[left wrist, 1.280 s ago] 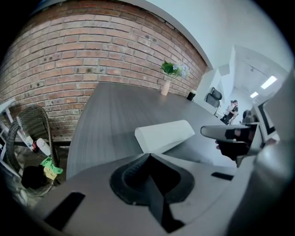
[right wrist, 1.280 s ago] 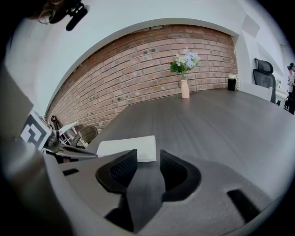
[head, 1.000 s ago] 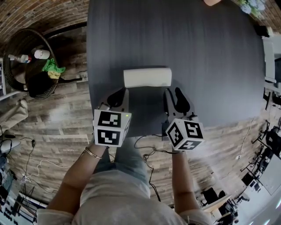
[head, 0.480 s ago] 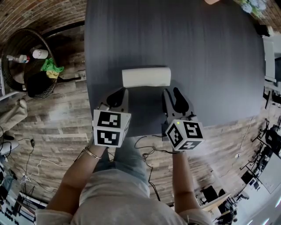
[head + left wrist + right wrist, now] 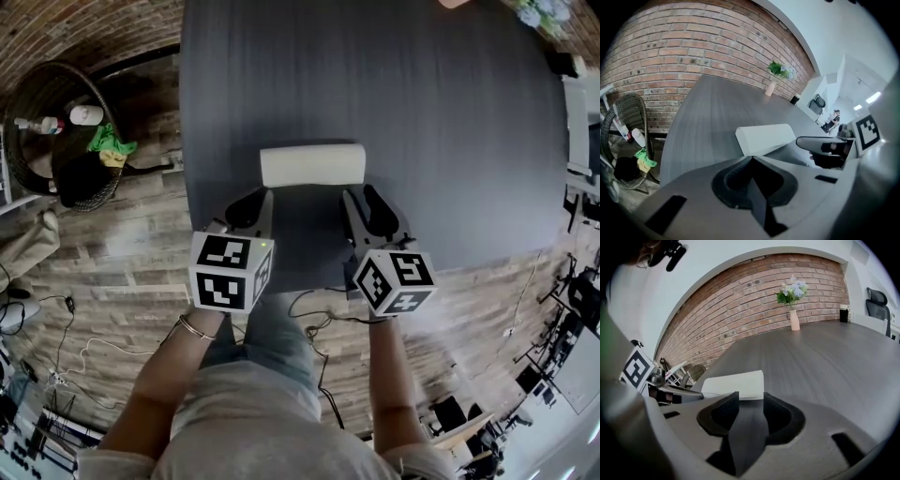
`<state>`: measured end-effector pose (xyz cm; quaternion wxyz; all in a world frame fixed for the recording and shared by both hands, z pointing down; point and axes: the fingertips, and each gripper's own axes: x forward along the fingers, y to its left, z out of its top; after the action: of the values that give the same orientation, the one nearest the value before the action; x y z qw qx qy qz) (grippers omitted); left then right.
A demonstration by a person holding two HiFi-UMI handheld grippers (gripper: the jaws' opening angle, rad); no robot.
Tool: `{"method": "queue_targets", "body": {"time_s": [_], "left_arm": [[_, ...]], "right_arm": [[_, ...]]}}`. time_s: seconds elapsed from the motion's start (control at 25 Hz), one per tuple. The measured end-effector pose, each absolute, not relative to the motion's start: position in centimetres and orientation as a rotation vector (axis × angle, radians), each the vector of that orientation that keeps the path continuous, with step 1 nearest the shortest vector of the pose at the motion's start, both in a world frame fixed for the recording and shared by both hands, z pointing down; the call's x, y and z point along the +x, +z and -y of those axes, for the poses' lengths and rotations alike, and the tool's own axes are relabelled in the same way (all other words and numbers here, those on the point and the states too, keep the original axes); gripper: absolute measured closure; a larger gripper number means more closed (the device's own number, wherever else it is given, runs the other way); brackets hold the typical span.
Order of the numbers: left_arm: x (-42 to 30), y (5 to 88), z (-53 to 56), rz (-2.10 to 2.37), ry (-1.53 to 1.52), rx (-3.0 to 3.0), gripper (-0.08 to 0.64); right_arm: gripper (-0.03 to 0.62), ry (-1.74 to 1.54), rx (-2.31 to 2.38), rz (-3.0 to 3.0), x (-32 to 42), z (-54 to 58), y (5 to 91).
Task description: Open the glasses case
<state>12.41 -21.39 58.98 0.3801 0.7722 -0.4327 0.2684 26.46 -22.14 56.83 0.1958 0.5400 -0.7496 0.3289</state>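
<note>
Head view: the closed white glasses case (image 5: 311,165) is seen lying on the dark table (image 5: 422,112), just beyond both grippers' tips. The left gripper (image 5: 262,194) is pressed shut on nothing. The right gripper (image 5: 358,193), its jaws just opened wider, is spread over bare tabletop.

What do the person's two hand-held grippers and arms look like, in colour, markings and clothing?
Both the left hand-held gripper and the right hand-held gripper are grey with black jaw pads. Each carries a white cube with black square markers; the left cube shows a small green light. The person wears a thin bracelet on the left wrist and a light short-sleeved shirt.
</note>
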Motion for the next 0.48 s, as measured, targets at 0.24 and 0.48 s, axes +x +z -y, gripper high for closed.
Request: {"method": "queue_targets", "body": {"time_s": [0.24, 0.48], "left_arm": [[12.53, 58.93, 21.44, 1.107, 0.692, 1.980, 0.561], [12.29, 59.20, 21.36, 1.098, 0.694, 1.978, 0.561]], "right_arm": [[0.417, 0.941, 1.487, 2.107, 26.22, 22.53, 57.14], [0.408, 0.996, 1.481, 2.118, 25.67, 22.69, 57.62]]}}
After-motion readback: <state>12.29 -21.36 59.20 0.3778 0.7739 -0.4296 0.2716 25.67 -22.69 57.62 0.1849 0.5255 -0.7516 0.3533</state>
